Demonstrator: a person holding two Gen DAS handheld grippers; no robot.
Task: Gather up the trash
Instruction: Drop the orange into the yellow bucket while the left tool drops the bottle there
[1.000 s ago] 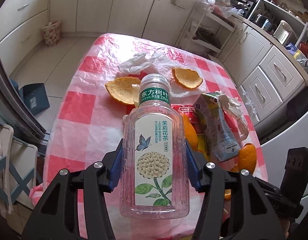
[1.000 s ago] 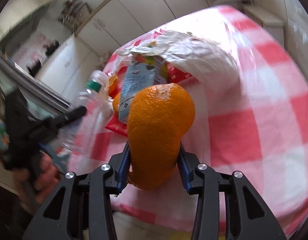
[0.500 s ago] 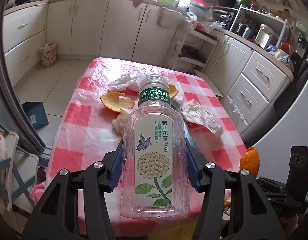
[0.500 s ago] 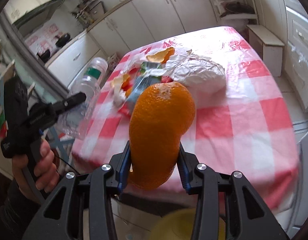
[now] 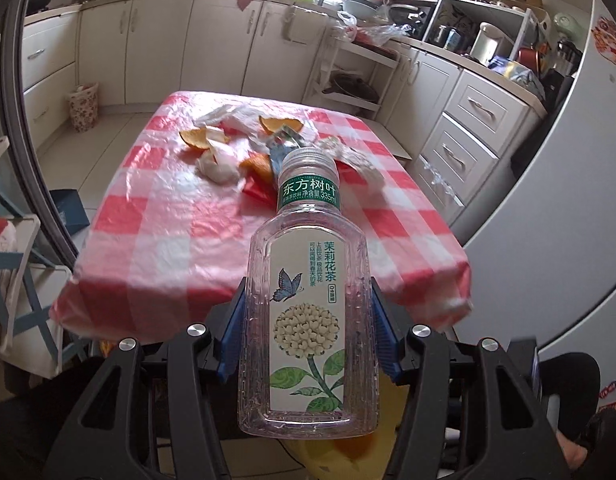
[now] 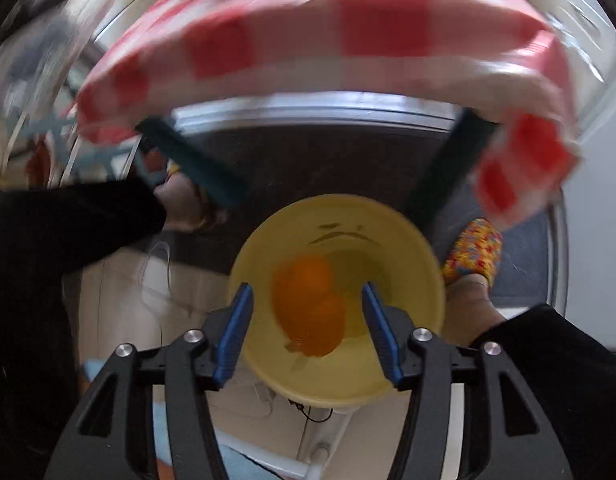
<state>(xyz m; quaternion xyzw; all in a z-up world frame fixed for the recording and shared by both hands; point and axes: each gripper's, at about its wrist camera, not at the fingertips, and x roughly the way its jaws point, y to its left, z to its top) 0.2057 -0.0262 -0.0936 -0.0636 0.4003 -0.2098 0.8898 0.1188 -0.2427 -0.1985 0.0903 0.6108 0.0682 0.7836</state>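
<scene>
Left gripper (image 5: 308, 320): clamped on bottle (image 5: 308, 300), upright between jaws; table (image 5: 156, 240) beyond.
Right gripper (image 6: 308, 328): jaws just opened, nothing between them; peel (image 6: 308, 308), held a second ago, lies below in yellow bin (image 6: 408, 248).
Meaning: peel binned; bottle next.
Obstacles: table edge, foot (image 6: 472, 264) beside bin.

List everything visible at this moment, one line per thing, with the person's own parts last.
Tea bottle: 1, clear, white floral label, between the left pads.
Orange peel: orange, inside the bin.
Bin: 1, yellow, on the floor under the right gripper.
Table: 1, red-white checked cover.
Peel pieces: several, orange, far part of table.
Crumpled tissues: white, among the peels.
Left gripper: gripping the bottle.
Right gripper: jaws just opened, nothing between them.
</scene>
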